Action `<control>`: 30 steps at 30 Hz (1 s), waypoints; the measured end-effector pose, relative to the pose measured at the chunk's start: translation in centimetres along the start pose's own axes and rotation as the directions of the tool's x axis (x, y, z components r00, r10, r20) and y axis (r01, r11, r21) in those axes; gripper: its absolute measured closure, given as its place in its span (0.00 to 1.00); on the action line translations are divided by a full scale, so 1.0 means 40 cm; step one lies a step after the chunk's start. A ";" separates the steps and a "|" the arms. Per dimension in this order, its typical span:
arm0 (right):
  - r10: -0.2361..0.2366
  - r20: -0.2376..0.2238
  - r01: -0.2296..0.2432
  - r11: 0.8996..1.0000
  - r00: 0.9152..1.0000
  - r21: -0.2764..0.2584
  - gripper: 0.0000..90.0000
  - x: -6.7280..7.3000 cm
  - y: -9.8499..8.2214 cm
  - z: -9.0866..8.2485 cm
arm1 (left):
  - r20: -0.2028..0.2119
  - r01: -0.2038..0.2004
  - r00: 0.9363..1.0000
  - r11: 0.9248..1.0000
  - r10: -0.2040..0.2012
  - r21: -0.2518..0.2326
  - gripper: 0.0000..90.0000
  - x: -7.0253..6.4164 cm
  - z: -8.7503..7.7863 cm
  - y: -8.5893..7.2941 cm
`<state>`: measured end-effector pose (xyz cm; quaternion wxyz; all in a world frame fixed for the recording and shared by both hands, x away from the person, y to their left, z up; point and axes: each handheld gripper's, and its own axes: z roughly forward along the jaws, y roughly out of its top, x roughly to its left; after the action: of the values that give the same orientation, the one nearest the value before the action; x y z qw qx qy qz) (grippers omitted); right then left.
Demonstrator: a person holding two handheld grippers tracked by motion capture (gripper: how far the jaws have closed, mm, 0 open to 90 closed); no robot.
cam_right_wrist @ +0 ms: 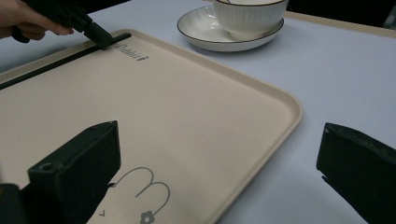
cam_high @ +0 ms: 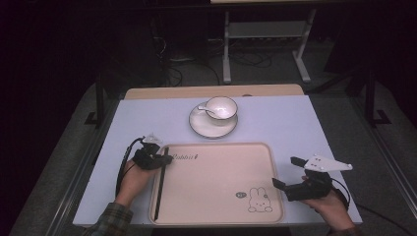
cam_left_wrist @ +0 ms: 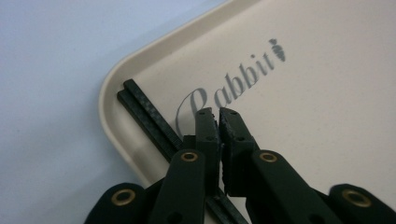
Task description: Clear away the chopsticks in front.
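Left gripper point(cam_left_wrist: 218, 112), jaws nearly closed and empty, hovering over chopsticks point(cam_left_wrist: 148, 119) at tray point(cam_high: 275, 162) edge; right gripper point(cam_high: 291, 173) gaping, empty; chopsticks risk rolling apart.

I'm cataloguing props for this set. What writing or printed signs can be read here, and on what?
"Rabbit", grey script with a small carrot mark after it: on the beige plastic tray, near its black chopsticks.
Small round mark beside the tray's rabbit drawing: too small to read.
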<state>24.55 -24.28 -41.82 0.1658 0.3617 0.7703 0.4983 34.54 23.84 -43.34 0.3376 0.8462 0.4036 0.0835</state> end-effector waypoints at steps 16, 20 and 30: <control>0.003 0.002 -0.003 1.000 1.000 -0.001 0.00 -0.001 -0.001 -0.001 | 0.023 -0.044 0.999 0.995 0.046 -0.088 0.43 -0.017 -0.103 -0.041; 0.004 0.004 -0.004 1.000 1.000 -0.003 0.00 -0.001 -0.001 -0.002 | 0.010 -0.065 0.998 0.991 0.067 -0.119 0.33 -0.026 -0.131 -0.066; 0.003 0.015 -0.003 1.000 1.000 -0.017 0.00 -0.002 -0.002 -0.012 | -0.047 -0.058 0.998 0.978 0.050 -0.202 0.19 -0.034 -0.190 -0.128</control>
<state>24.27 -24.67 -41.68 0.1739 0.3651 0.7642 0.5025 27.28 28.97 -40.67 0.4113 0.8161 0.3768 0.1510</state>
